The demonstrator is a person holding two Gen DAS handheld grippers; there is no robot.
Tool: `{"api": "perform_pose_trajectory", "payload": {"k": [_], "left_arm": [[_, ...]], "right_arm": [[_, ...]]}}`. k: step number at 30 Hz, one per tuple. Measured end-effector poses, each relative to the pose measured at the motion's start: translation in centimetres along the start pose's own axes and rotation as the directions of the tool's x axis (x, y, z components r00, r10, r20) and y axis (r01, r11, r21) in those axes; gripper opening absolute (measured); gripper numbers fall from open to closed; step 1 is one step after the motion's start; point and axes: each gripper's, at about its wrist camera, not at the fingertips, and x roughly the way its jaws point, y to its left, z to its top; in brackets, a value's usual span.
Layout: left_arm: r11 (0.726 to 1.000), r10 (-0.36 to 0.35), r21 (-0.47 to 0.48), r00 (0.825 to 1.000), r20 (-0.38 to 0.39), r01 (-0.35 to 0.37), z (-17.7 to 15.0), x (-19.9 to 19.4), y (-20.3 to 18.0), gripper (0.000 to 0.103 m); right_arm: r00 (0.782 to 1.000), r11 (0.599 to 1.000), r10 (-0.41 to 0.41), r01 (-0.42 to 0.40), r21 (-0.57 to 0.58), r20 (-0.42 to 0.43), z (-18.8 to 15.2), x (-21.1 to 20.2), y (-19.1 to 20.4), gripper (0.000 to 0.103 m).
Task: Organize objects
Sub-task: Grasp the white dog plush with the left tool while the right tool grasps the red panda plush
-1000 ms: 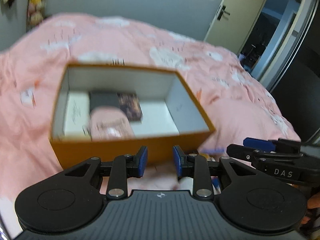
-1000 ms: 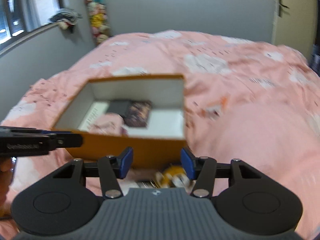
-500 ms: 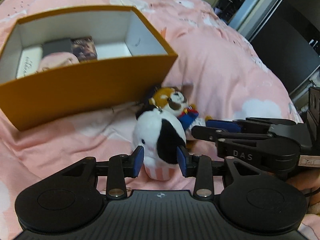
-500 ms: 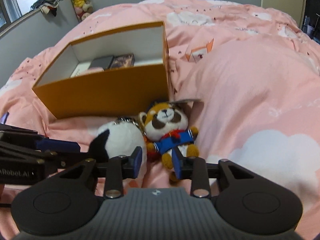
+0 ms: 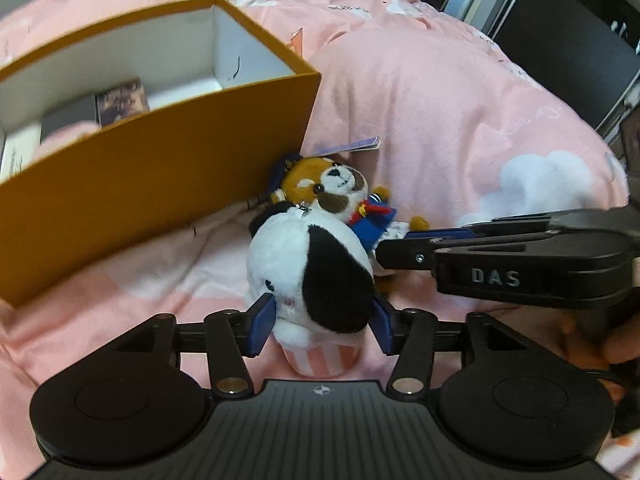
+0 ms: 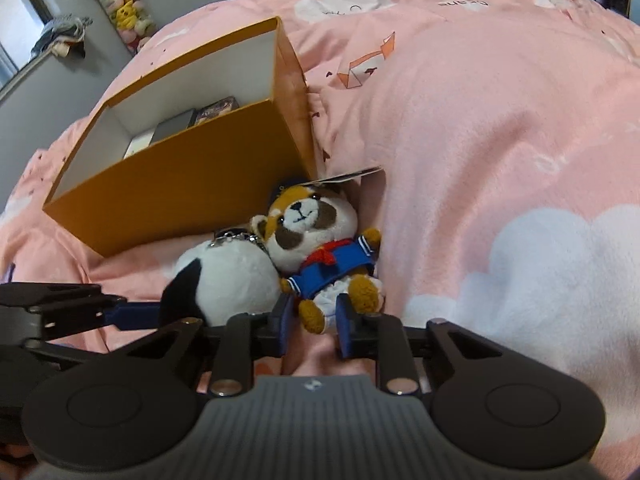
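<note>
Left fingers: the left gripper (image 5: 322,326) has its blue pads spread wide and opening, one on each side of the black-and-white plush (image 5: 310,268) — whether they touch it I cannot tell.
Right fingers: the right gripper (image 6: 310,330) has its pads close together and closing, with the leg of the sailor plush (image 6: 320,248) between them; they do not visibly press on it.
Plush toys: both lie on the pink bedspread (image 6: 500,140), touching each other, just in front of the box.
Box: an orange box (image 5: 140,184), open on top, sits on the bedspread — flat items (image 5: 120,100) lie inside.
Person: fingertips of a hand (image 5: 616,344) show behind the right gripper.
</note>
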Motion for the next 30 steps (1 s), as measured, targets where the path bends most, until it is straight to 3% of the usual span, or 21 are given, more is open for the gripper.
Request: {"api": "perform_pose_trajectory", "payload": {"k": [6,10,15,19,21,22,23,24,27,30], "left_arm": [[0.999,-0.021,-0.034,1.0,0.005,0.021,-0.2,0.6,0.9,0.062],[0.997,-0.028,-0.068,0.999,0.016,0.029,-0.5,0.0,1.3,0.055],[0.985,-0.062,-0.16,0.998,0.01,0.062,-1.0,-1.8,3.3,0.047],[0.978,-0.03,-0.206,0.999,0.02,0.034,-1.3,-4.4,4.7,0.044],[0.978,-0.003,-0.206,1.0,0.025,0.008,-1.3,-5.8,5.1,0.04],[0.977,0.004,-0.213,1.0,0.026,0.001,-1.3,-6.4,5.4,0.034],[0.975,0.009,-0.221,1.0,0.028,-0.003,-1.3,-6.9,5.7,0.008],[0.973,0.013,-0.23,1.0,0.028,-0.006,-1.3,-7.2,6.1,0.002],[0.964,0.034,-0.266,0.999,0.031,-0.024,-1.4,-7.1,7.5,0.003],[0.952,-0.008,-0.307,1.0,0.026,0.015,-1.7,-6.6,8.4,0.005]], "right_arm": [[1.0,1.0,-0.008,0.008,-0.01,-0.004,-0.1,0.1,0.6,0.029],[1.0,1.0,-0.006,0.006,-0.02,0.007,-0.2,-0.2,1.0,0.034],[0.998,0.995,0.015,-0.009,-0.104,0.061,0.1,-1.3,2.2,0.037],[0.996,0.985,0.032,-0.018,-0.172,0.081,0.4,-1.7,3.3,0.038],[0.996,0.98,0.034,-0.018,-0.199,0.076,0.6,-1.5,3.9,0.038],[0.997,0.978,0.034,-0.018,-0.209,0.075,0.8,-1.4,4.1,0.038],[0.997,0.976,0.033,-0.016,-0.217,0.073,1.0,-1.3,4.3,0.038],[0.997,0.975,0.029,-0.012,-0.221,0.074,1.2,-1.2,4.4,0.038],[0.998,0.974,0.018,-0.002,-0.228,0.065,1.4,-0.8,4.8,0.038],[0.998,0.973,0.01,0.003,-0.229,0.054,1.2,-0.5,4.9,0.038]]}}
